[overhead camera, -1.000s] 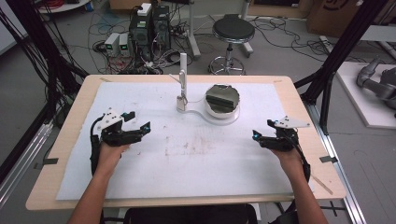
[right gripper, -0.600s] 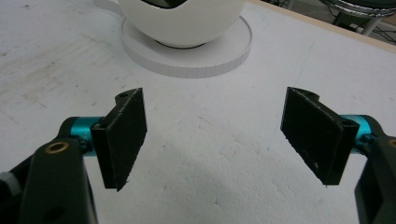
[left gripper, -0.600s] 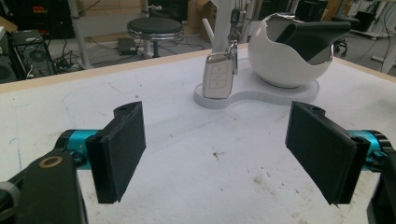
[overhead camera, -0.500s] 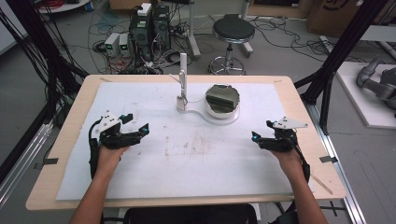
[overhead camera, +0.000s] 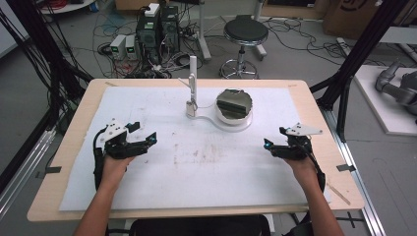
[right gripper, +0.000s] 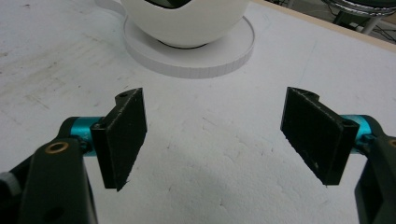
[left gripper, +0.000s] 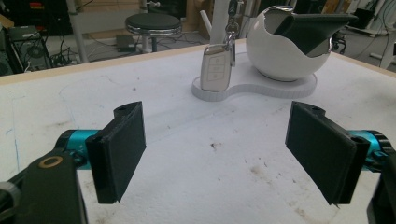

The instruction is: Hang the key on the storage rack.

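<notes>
A white stand sits at the table's far middle. Its upright post has a white car key hanging from it, and a white round bowl with a dark insert sits beside it. My left gripper rests open on the white mat at the left, nothing between its jaws. In the left gripper view its fingers frame bare mat, with the key and bowl ahead. My right gripper is open at the right, facing the bowl and the stand's base.
A stained white mat covers most of the wooden table. Beyond the far edge are a stool, computers and cables on the floor. Black frame legs stand at both sides.
Almost nothing differs. The right gripper has drifted very slightly left. Both stay open and low over the mat.
</notes>
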